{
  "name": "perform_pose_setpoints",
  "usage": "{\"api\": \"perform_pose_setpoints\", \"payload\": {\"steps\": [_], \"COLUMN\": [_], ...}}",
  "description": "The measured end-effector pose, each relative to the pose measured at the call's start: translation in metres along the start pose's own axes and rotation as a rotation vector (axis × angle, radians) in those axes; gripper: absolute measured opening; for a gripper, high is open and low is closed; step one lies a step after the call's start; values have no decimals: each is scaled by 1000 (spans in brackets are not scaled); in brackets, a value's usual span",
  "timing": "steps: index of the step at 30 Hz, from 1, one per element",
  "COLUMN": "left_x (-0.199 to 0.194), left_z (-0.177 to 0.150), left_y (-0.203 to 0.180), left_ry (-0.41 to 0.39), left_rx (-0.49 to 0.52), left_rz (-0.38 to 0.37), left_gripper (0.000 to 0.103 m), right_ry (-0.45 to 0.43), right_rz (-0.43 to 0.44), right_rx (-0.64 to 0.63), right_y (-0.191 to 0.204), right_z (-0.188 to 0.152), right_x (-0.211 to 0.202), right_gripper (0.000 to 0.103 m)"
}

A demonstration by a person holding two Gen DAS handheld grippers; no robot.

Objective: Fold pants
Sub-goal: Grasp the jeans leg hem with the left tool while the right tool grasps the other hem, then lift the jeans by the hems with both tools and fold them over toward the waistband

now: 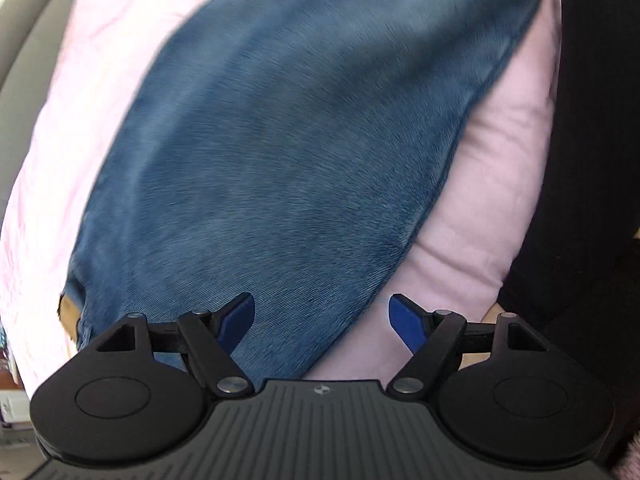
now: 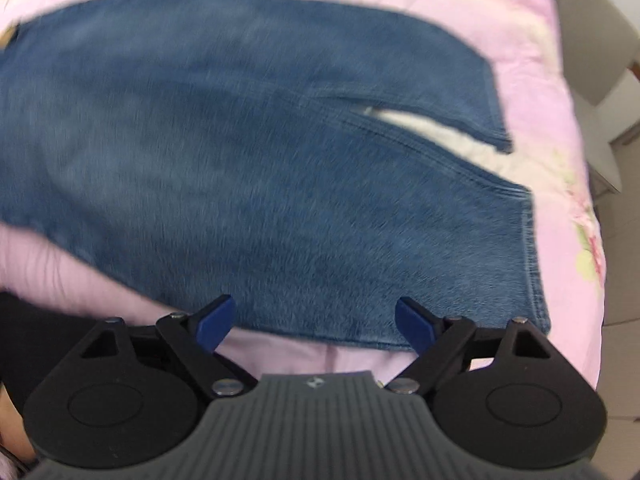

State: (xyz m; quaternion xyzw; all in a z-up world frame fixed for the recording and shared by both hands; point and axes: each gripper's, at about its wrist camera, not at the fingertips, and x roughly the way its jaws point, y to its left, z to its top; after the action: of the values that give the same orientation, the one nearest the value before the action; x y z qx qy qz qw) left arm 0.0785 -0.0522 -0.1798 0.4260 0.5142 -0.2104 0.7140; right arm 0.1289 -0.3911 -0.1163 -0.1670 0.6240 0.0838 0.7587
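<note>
Blue denim pants (image 2: pixel 248 168) lie spread flat on a pink bed cover (image 2: pixel 532 92). In the right wrist view both legs run to the right, with a narrow gap between them and the hems at the right end. My right gripper (image 2: pixel 314 320) is open and empty, just above the near edge of the lower leg. In the left wrist view the pants (image 1: pixel 288 160) fill the middle, with the waist end and a tan label at lower left. My left gripper (image 1: pixel 322 318) is open and empty, over the near edge of the denim.
The pink cover (image 1: pixel 480 200) shows on both sides of the pants. A person's black clothing (image 1: pixel 592 160) is at the right of the left wrist view. A grey chair (image 2: pixel 588 40) stands beyond the bed's right edge.
</note>
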Motion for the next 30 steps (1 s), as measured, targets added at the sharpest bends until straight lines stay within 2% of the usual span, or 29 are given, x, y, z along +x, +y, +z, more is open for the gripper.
{"api": "perform_pose_setpoints", "payload": {"steps": [3,5,8,12,14,15,16,17,18,19,20,21,26,27,29,30], "left_x": [17,27,40,45,39,33,28,23,17,11,5,-1,-32,-32,-35,-38], "left_z": [4,5,5,5,7,4,4,1,-2,-4,-6,-5,-5,7,14,19], "left_y": [-10,-18,-27,-30,-26,-20,-17,-13,-7,-2,4,11,56,65,87,92], "left_ry": [45,71,95,102,83,62,38,18,-6,-28,-49,-77,-187,-208,-237,-247], "left_rx": [42,64,86,74,58,42,16,-13,-54,-93,-129,-157,-324,-367,-443,-472], "left_rz": [25,42,76,89,72,70,82,83,71,62,68,82,100,98,87,82], "left_gripper": [89,90,93,93,74,55,34,27,14,11,10,9,9,9,9,9], "right_ry": [32,80,105,99,87,77,67,52,39,26,11,-2,-81,-92,-108,-116], "right_rz": [-3,2,7,-24,-33,-27,-20,-23,-33,-45,-59,-70,-142,-154,-164,-165], "right_rx": [-27,-75,-96,-148,-157,-161,-173,-196,-217,-236,-254,-263,-264,-256,-239,-237], "right_y": [1,6,11,22,26,27,31,35,38,40,41,42,32,29,21,19], "right_z": [12,19,26,30,29,29,26,24,22,20,20,19,35,40,48,49], "right_x": [15,29,47,63,61,58,50,43,37,32,25,21,-4,-6,-10,-12], "right_gripper": [95,96,96,96,93,84,68,59,36,11,2,0,0,2,25,44]}}
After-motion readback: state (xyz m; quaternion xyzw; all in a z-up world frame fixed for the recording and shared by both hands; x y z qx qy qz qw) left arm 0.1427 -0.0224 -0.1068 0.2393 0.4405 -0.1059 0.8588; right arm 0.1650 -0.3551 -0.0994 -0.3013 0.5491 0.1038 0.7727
